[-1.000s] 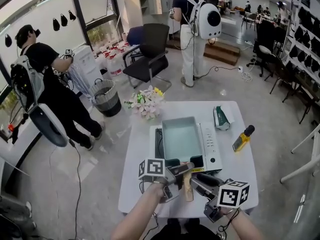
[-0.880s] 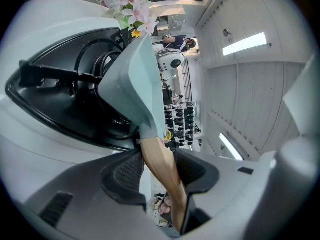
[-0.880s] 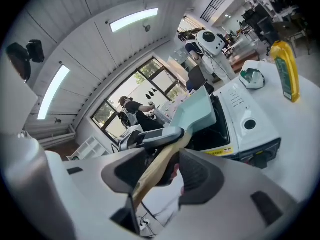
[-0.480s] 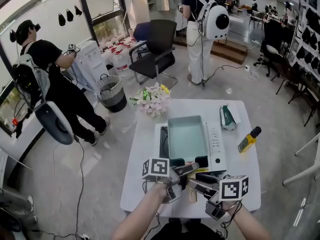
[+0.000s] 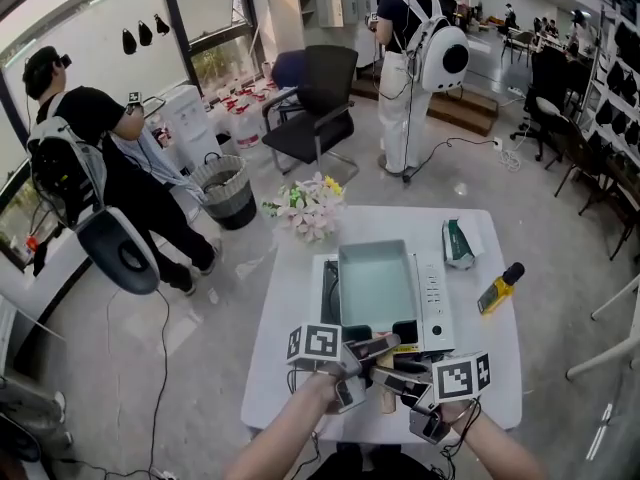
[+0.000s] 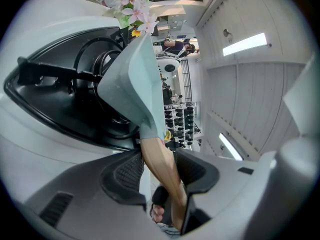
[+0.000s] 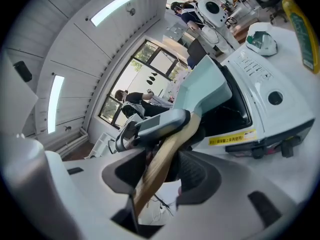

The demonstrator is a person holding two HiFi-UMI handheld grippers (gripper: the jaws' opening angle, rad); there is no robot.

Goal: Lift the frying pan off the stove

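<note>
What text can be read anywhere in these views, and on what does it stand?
No text is legible.
On the stove front, a yellow sticker: print too small to read.
On the yellow bottle, a label: blurred.
On the green-and-white packet: print too small.

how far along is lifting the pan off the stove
Done: left gripper is clamped on the handle. In hand: right gripper is closing around it, pads not pressing yet. Left: raising the pan clear of the stove beneath it.
</note>
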